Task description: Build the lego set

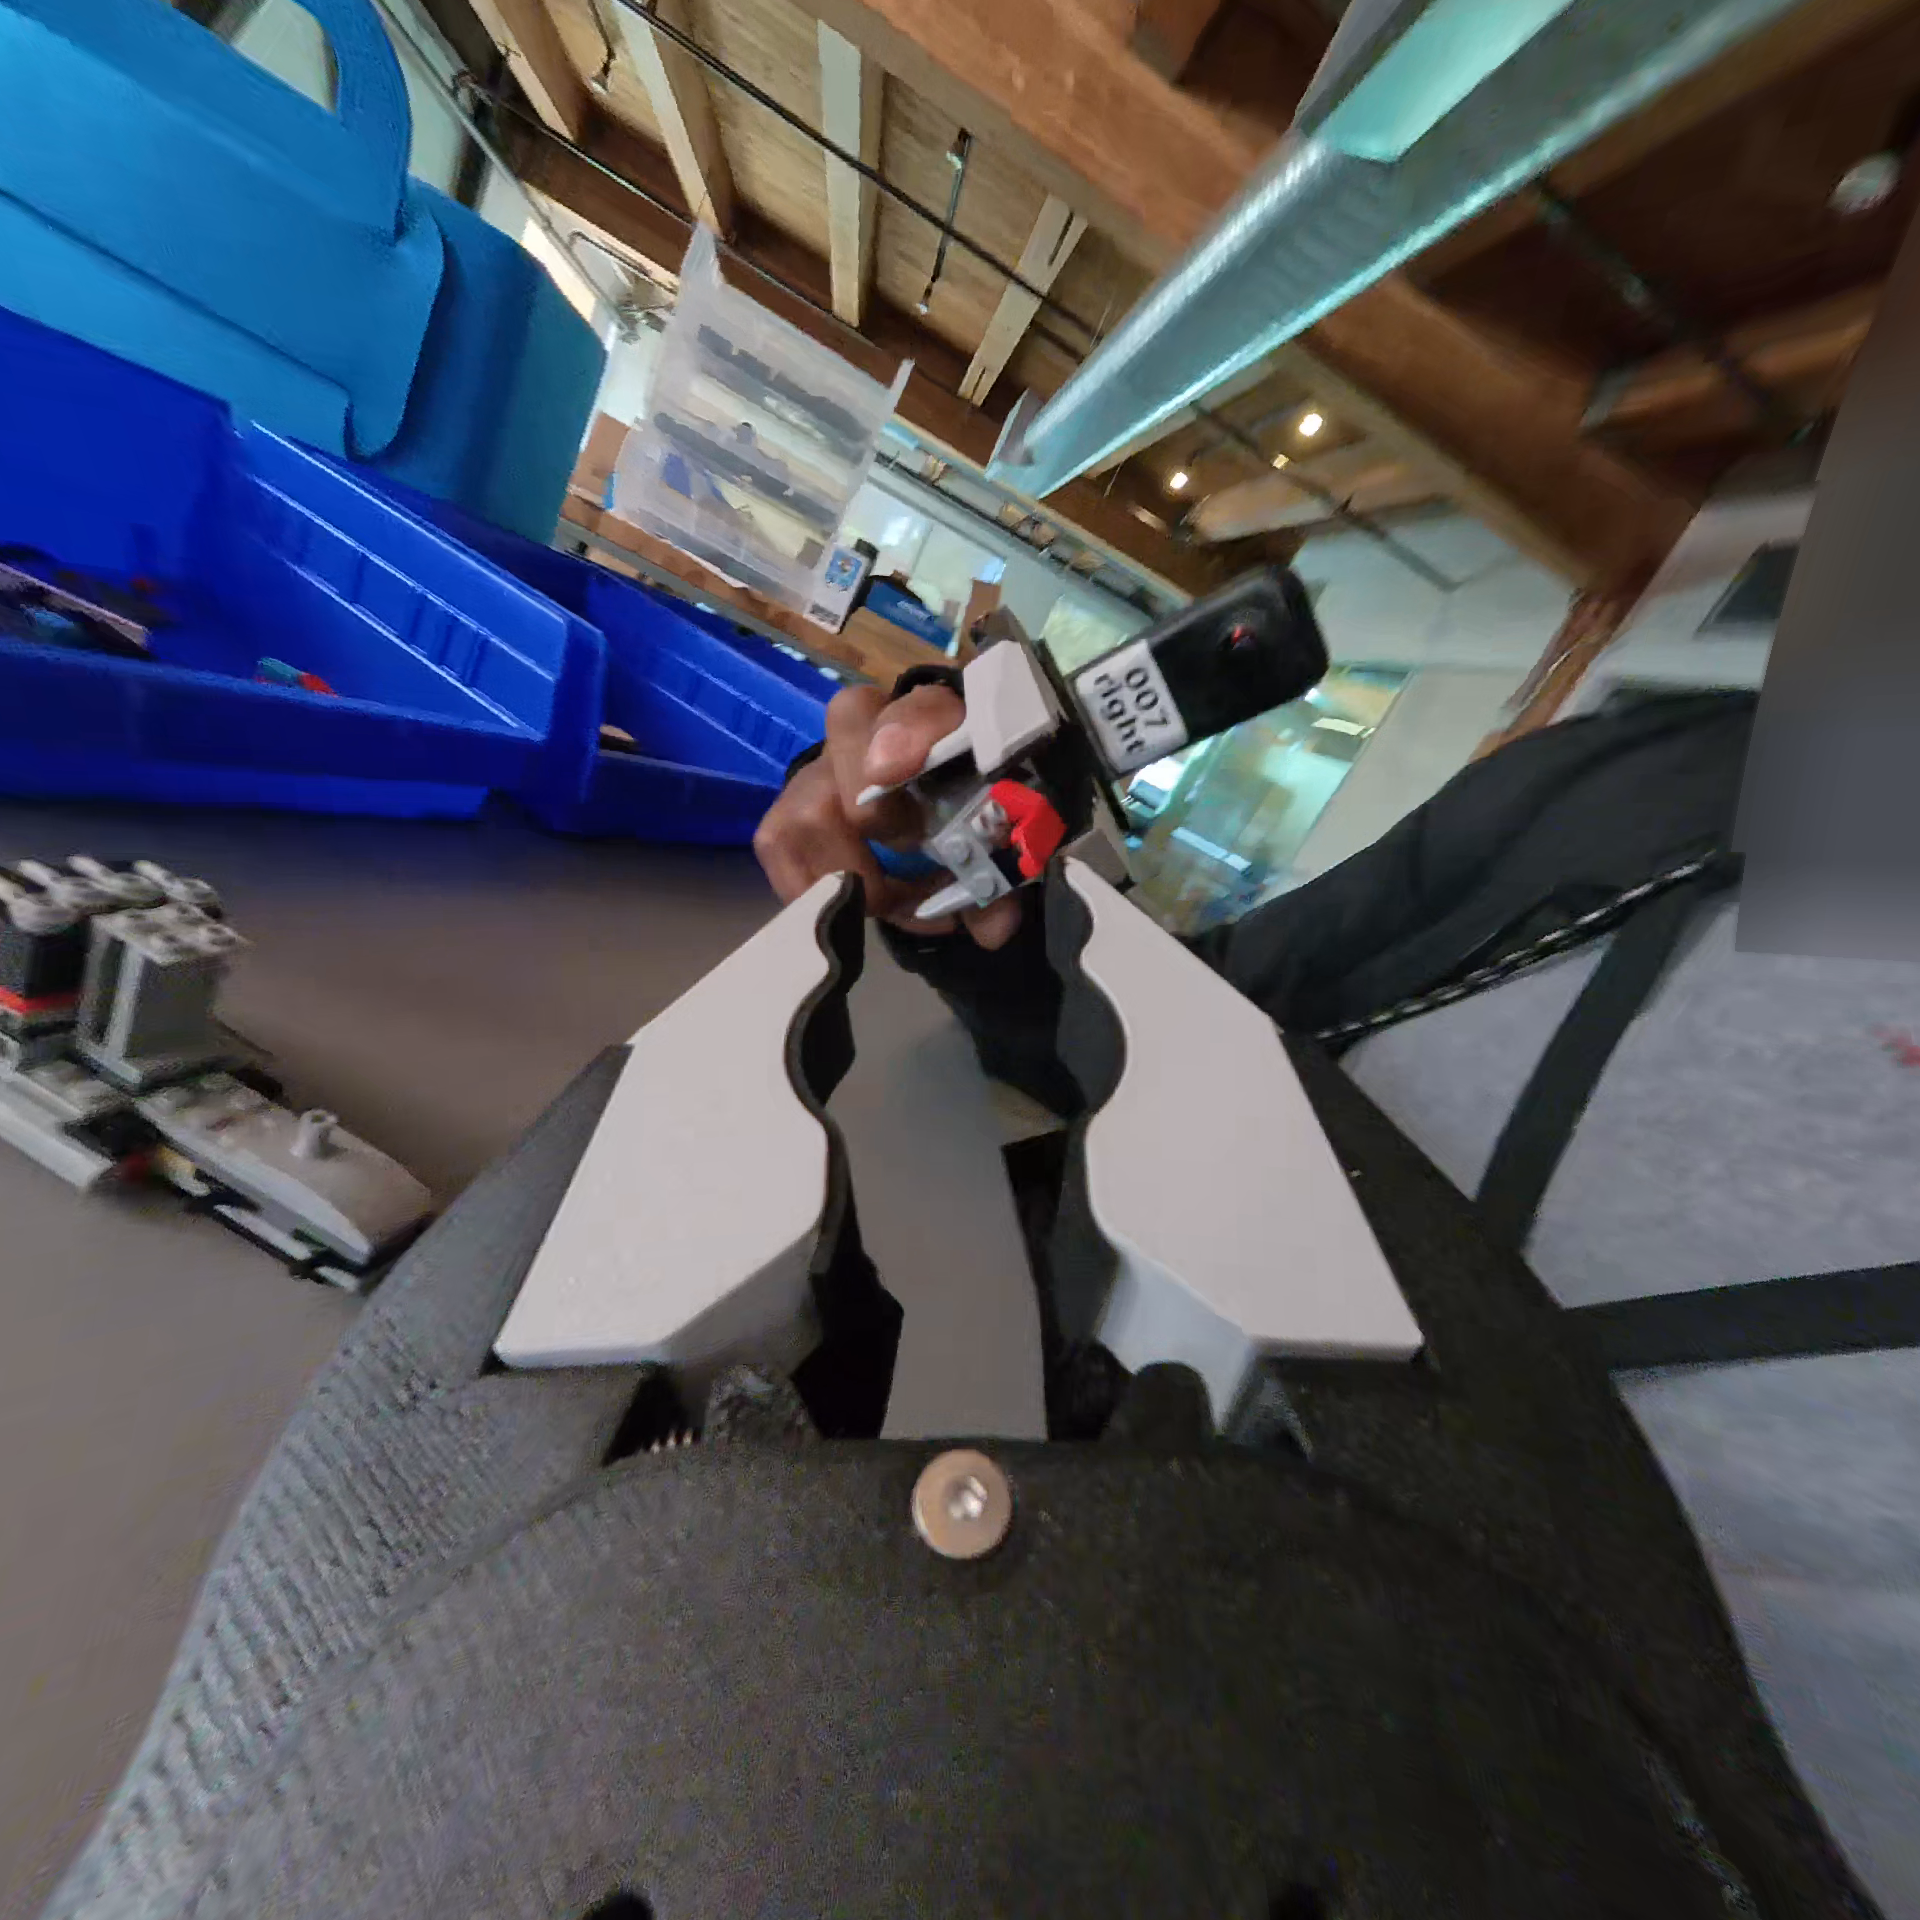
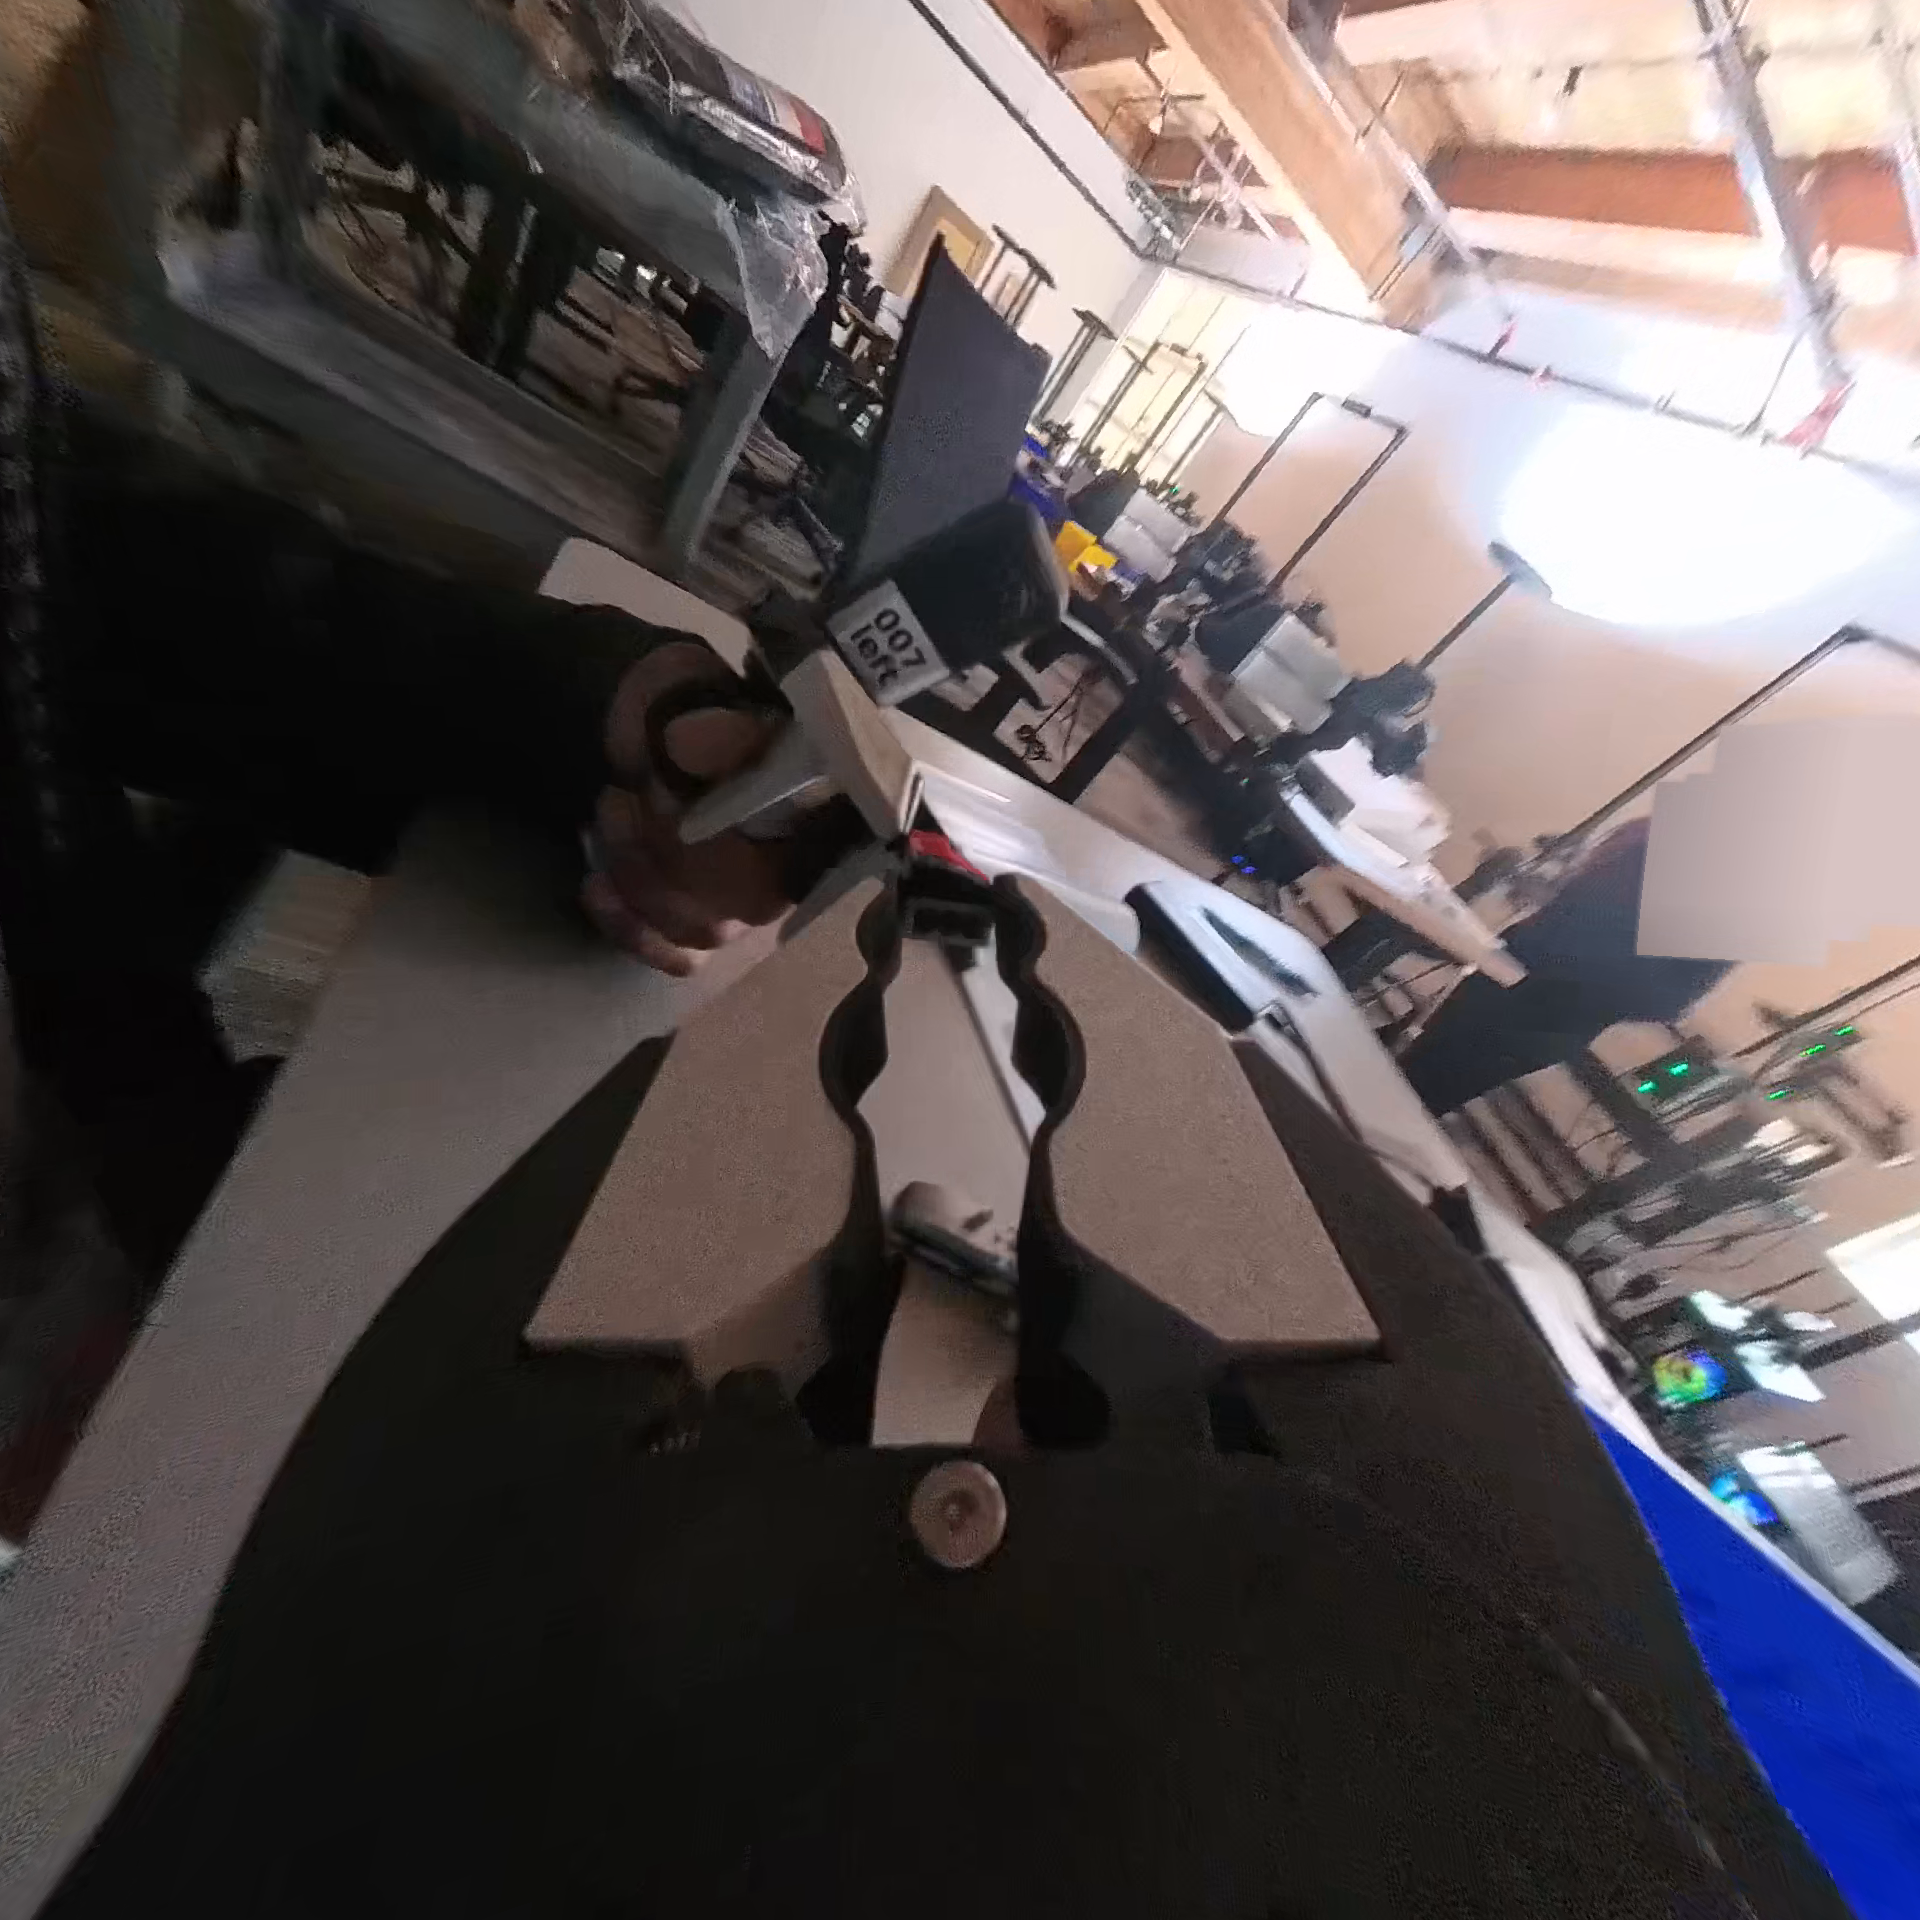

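In the left wrist view my left gripper (image 1: 956, 888) is open and empty, tilted upward. Just beyond its fingertips, my right gripper (image 1: 920, 852), held in a hand, is shut on a small grey and red lego assembly (image 1: 992, 842). In the right wrist view the right gripper (image 2: 945, 906) pinches that assembly (image 2: 943, 896) at its fingertips, and the left gripper (image 2: 790, 847) is close by on its left, its fingers apart. A partly built grey and black lego model (image 1: 156, 1049) lies on the table at the left. A grey part of it (image 2: 951, 1231) shows through the right gripper's finger gap.
Blue parts bins (image 1: 343, 644) stand at the back left of the grey table (image 1: 499, 987), some with loose pieces inside. Black fabric with straps (image 1: 1475, 862) lies at the right. A blue bin edge (image 2: 1766, 1642) is at the lower right of the right wrist view. My two grippers' fingertips are within a few centimetres of each other.
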`<state>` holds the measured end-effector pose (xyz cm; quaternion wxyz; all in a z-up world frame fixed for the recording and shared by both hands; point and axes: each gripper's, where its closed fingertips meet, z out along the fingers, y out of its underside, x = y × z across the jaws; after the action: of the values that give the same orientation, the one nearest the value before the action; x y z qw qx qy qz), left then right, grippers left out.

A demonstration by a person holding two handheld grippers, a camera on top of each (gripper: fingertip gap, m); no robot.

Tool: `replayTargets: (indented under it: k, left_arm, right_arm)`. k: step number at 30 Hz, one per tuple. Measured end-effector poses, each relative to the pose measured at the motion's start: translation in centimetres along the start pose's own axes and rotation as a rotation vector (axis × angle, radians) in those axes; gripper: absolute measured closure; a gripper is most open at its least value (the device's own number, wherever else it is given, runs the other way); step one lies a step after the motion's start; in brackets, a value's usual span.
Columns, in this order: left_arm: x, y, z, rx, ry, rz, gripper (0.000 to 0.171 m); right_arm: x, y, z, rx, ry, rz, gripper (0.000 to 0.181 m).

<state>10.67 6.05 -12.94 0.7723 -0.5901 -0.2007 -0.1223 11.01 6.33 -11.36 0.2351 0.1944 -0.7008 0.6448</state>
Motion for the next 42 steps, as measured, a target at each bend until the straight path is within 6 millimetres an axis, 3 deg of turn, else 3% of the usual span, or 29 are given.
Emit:
replayTargets:
  k: [6, 14, 37, 42]
  left_arm:
    - [1.2, -0.7, -0.1, 0.058, 0.142, -0.193, 0.139]
    - [1.3, -1.0, -0.1, 0.086, 0.189, -0.285, 0.153]
    - [0.7, -1.1, -0.6, 0.083, 0.107, -0.184, 0.156]
    - [0.2, -1.7, -0.6, 0.136, 0.115, -0.27, 0.154]
  right_arm:
    - [0.5, -0.4, 0.1, 0.024, 0.035, -0.115, 0.163]
    - [0.0, -0.3, 0.4, -0.001, 0.027, -0.22, 0.163]
    - [0.0, 0.0, 1.1, -0.049, 0.001, -0.267, 0.164]
    - [0.7, 0.4, 1.2, -0.05, 0.069, -0.25, 0.164]
